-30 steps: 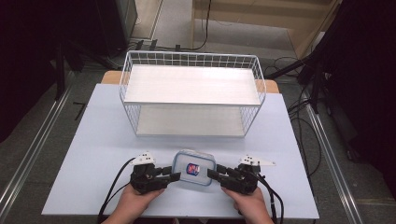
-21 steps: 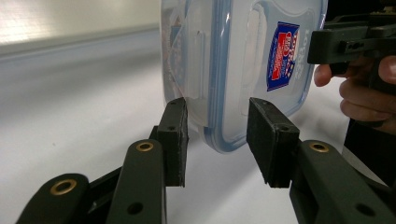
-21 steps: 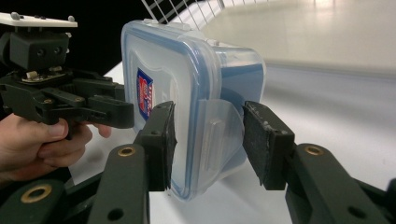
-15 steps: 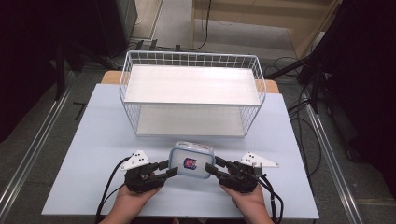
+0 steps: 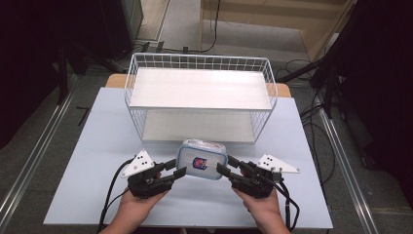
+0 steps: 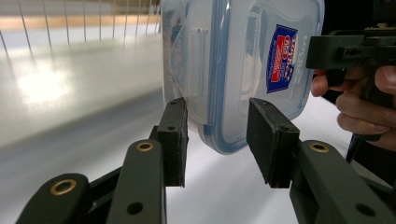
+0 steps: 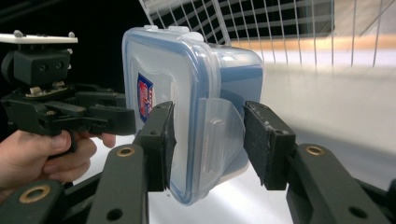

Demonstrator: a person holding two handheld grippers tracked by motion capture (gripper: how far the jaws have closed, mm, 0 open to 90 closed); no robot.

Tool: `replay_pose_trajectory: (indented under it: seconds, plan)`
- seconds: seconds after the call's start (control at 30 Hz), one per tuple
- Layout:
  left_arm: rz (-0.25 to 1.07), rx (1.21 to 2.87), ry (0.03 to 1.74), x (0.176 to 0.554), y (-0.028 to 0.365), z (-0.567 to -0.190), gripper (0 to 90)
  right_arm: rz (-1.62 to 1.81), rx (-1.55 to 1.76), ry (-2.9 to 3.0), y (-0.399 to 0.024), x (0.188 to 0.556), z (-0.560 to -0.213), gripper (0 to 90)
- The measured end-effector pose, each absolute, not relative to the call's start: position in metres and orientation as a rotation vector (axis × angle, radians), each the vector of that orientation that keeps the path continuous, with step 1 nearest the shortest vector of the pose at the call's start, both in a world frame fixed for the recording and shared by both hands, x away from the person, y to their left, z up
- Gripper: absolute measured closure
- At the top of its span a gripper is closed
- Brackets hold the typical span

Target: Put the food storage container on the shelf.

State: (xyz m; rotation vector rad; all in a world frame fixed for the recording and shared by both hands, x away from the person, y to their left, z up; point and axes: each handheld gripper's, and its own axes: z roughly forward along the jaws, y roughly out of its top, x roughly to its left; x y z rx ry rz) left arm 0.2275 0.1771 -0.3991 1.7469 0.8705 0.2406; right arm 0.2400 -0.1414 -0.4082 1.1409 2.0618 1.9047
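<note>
A clear plastic container (image 5: 202, 160) with a blue-rimmed lid and a red and blue sticker hangs above the table's near edge, held from both ends. My left gripper (image 5: 176, 168) is shut on its left end, and my right gripper (image 5: 225, 164) on its right end. In the left gripper view the pads of the left gripper (image 6: 217, 140) clamp the container (image 6: 233, 70) at a lid flap, with the right gripper (image 6: 350, 46) beyond it. In the right gripper view the right gripper (image 7: 208, 144) pinches the container (image 7: 187, 93) at its other flap, and the left gripper (image 7: 70, 112) sits behind.
A white wire rack (image 5: 199, 58) with two white shelf boards stands just beyond the container, at the middle back of the pale blue table (image 5: 97, 146). Cables trail from both grippers toward the near edge. Bare tabletop lies on both sides of the rack.
Both grippers have risen together with the container between them, lifting it off the table and closer to the rack's front. The jaws keep the same width.
</note>
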Motion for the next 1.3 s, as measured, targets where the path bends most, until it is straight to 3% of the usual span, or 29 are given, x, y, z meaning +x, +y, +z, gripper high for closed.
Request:
replay_pose_trajectory:
  seconds: [0.57, 1.3]
  plan:
    - [0.304, 1.67, 0.808, 0.248, 0.174, -0.351, 59.8, 1.981, 1.015, 1.928, -0.144, 0.259, -0.354, 55.6]
    - [0.24, 1.609, 0.842, 0.285, 0.175, -0.312, 59.8, 2.046, 1.002, 1.877, -0.145, 0.296, -0.306, 56.8]
